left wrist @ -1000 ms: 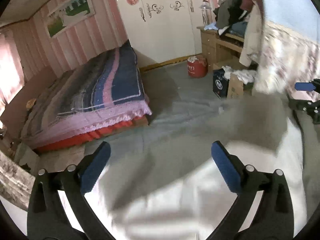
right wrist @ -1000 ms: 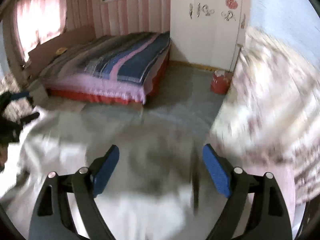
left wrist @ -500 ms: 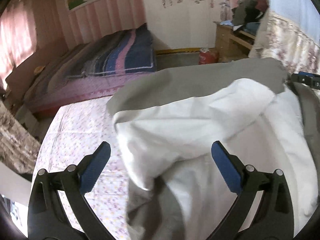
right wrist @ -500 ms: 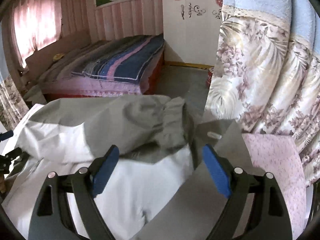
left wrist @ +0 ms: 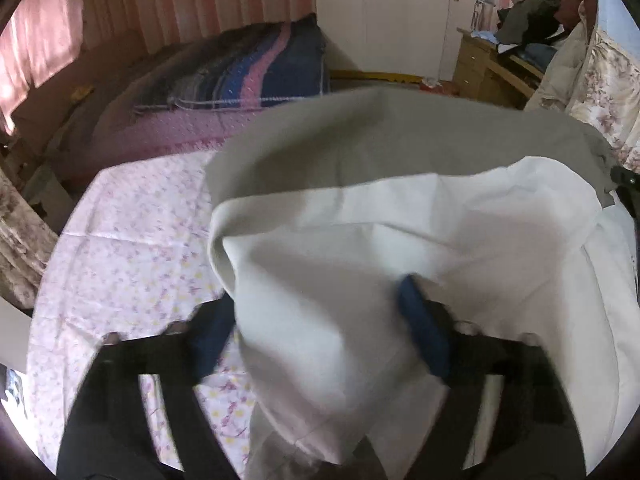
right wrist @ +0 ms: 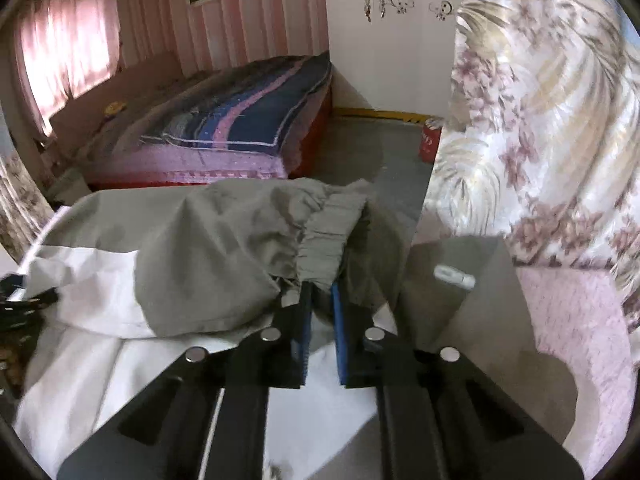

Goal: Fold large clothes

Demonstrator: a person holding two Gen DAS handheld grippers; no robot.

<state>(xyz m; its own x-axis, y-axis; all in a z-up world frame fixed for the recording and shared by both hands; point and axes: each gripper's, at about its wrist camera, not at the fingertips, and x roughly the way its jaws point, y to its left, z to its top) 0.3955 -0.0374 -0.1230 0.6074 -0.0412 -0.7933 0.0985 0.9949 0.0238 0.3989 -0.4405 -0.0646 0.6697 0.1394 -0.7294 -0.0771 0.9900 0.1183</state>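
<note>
Grey-and-white cloth garment (right wrist: 208, 248) lies bunched and unfolded on the pink floral surface (left wrist: 132, 248); right gripper (right wrist: 320, 300) jaws pinch its cuff, left gripper (left wrist: 316, 312) jaws straddle cloth, grip unclear.

The right gripper (right wrist: 320, 300) is seen with its blue-padded fingers (right wrist: 305, 332) drawn close together, a gathered grey cuff of the garment (right wrist: 208, 264) pinched between their tips. The garment (grey outside, white inside) is spread across the foreground, its white lining (right wrist: 92, 300) exposed at the left. A floral curtain (right wrist: 540, 120) is hung at the right. A bed (right wrist: 224, 136) with a striped blue and pink cover is set beyond, near a white wardrobe (right wrist: 392, 40).
</note>
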